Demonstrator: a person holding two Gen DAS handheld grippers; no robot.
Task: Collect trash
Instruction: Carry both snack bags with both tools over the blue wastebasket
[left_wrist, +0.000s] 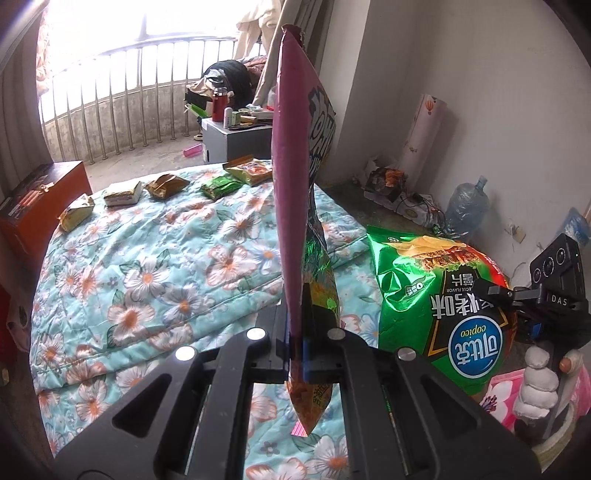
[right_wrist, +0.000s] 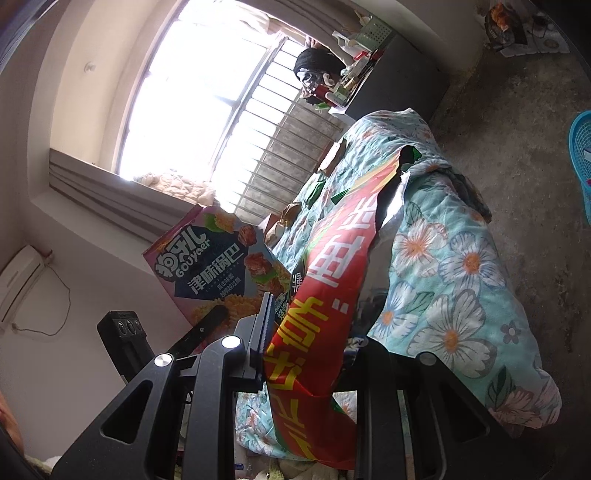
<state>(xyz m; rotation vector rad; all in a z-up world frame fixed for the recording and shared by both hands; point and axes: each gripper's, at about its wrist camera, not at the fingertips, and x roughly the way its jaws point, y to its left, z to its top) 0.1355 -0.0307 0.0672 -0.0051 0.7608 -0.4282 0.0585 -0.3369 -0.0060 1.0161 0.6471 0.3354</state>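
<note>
The left gripper (left_wrist: 297, 332) is clenched on a flat pink foil snack bag (left_wrist: 291, 155), held upright over the flowered blue quilt (left_wrist: 147, 258). The right gripper (right_wrist: 306, 332) grasps a big green and red crinkled chips bag (right_wrist: 325, 288).

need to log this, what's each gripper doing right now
left gripper: shut on pink snack bag
right gripper: shut on green chip bag
</note>
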